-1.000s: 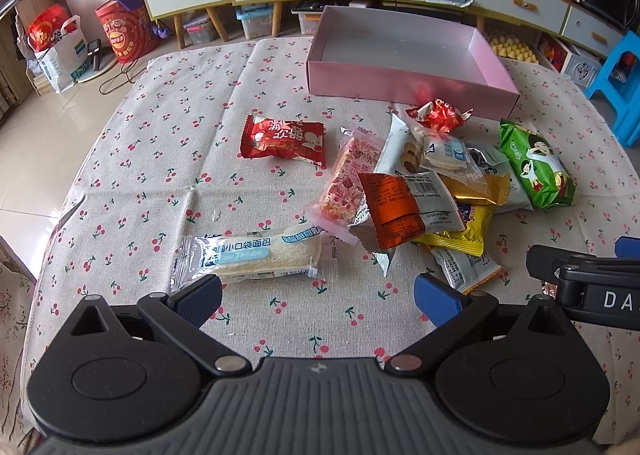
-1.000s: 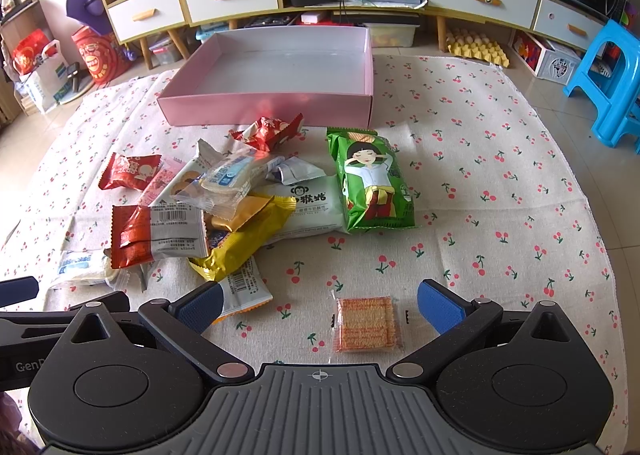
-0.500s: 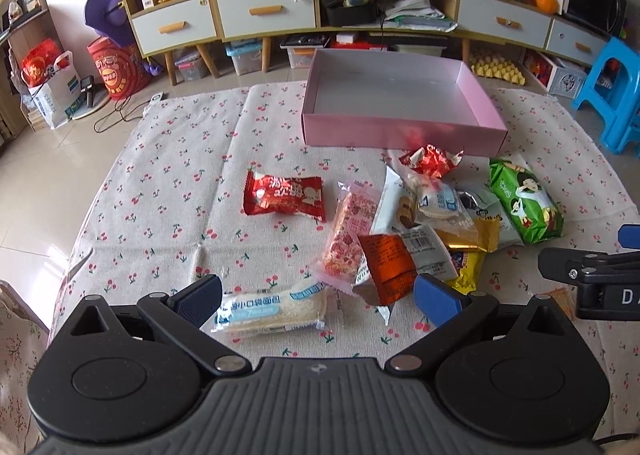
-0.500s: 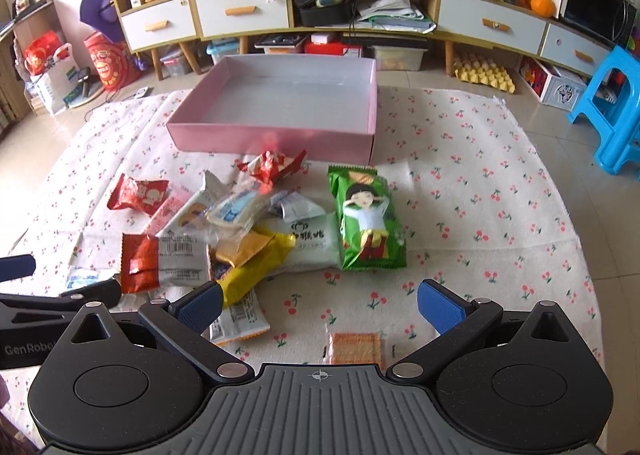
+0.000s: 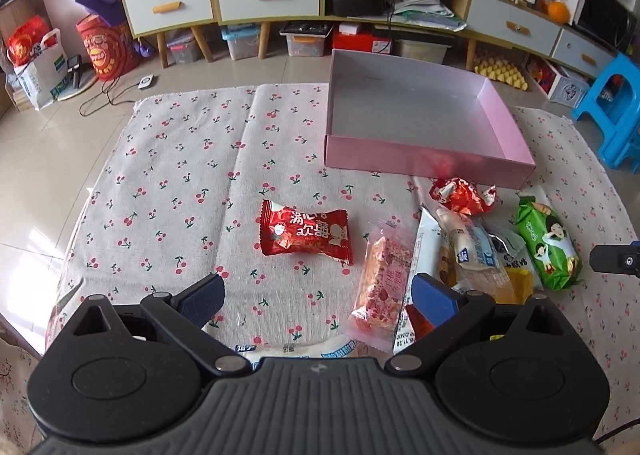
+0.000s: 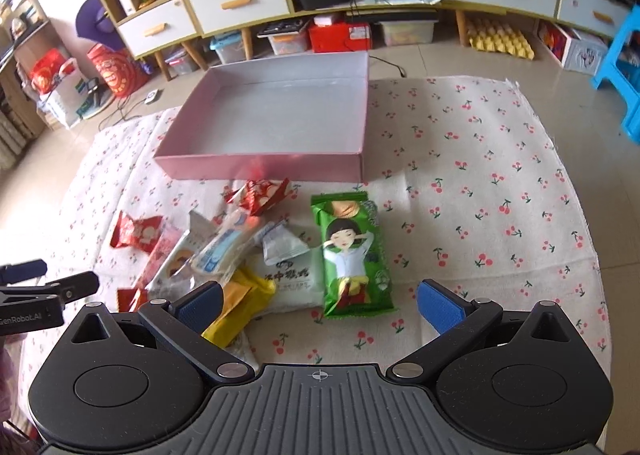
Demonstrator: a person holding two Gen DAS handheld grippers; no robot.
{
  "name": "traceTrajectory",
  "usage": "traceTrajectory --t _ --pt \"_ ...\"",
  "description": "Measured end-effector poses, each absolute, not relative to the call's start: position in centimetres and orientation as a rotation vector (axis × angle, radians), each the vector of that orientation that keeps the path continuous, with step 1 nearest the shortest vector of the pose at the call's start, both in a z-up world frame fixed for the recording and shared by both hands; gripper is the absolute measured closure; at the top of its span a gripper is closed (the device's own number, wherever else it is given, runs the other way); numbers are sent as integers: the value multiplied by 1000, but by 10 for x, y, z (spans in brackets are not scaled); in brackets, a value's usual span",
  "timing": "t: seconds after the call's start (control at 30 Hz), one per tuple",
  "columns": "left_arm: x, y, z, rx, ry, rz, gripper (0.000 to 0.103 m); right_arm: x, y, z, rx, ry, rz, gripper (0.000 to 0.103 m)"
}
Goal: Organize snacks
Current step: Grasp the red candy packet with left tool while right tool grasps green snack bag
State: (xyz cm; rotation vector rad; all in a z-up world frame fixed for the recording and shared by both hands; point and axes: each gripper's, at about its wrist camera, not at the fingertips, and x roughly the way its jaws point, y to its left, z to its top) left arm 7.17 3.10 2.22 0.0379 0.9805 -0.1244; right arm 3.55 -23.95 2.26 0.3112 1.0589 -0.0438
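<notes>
Pink cardboard box (image 5: pixel 424 159) sits open at the far side of the cherry-print cloth (image 5: pixel 168 175), nothing in it yet as far as I can see. Snacks are all outside it, heaped just in front of its near wall: red foil candy (image 5: pixel 306 233) lying apart on the left, pink nougat bar (image 5: pixel 382 287) beside it, then an overlapping pile with a crumpled red wrapper (image 5: pixel 462 195) nearest the box, clear-wrapped pastries, a yellow pack (image 6: pixel 240 307) and the green biscuit pack (image 6: pixel 352 255) on the right edge.

I've got both tongs wide open, holding nothing. Left gripper (image 5: pixel 316 295) hangs above the cloth near the red candy and nougat bar; a white bread pack (image 5: pixel 296 349) is mostly hidden under its body. Right gripper (image 6: pixel 318 301) hangs just short of the green pack's near end.

My read: sorting hasn't started, this is the approach to a first pick. Next move: drop onto one loose item. Green pack on the right or red candy on the left look easiest, nothing on top of either. Pinch across the narrow width, lift, carry over the box wall. Foil is slippery, so I'd close fully before lifting.
</notes>
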Motion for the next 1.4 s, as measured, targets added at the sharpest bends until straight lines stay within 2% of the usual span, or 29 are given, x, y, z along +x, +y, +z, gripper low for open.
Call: traceTrajectory --t 0.2,0.4,0.57,0.77,1.0,1.17,1.23,1.3,1.4 --pt "99 44 3 -48 1008 -135 10 50 -270 -10 476 1084 -58 0" --pt "124 62 -14 -269 1092 -88 14 66 -276 -22 512 1112 -71 1" --pt "137 60 -25 -346 1109 -29 22 75 -277 -34 537 1133 -78 2" --pt "141 57 -30 -404 1055 12 23 80 -276 -43 547 1157 -95 11" --pt "143 64 -33 -457 1009 63 26 76 -280 -49 565 1170 -119 32" --pt "140 55 -32 -380 1014 110 41 74 -279 -48 586 1168 -107 44" --pt "139 53 -31 -353 1020 125 43 74 -277 -48 579 1167 -104 48" --pt "140 52 -30 -344 1021 131 45 74 -275 -47 569 1166 -103 49" --pt "138 53 -28 -338 1016 137 57 74 -274 -46 565 1160 -104 52"
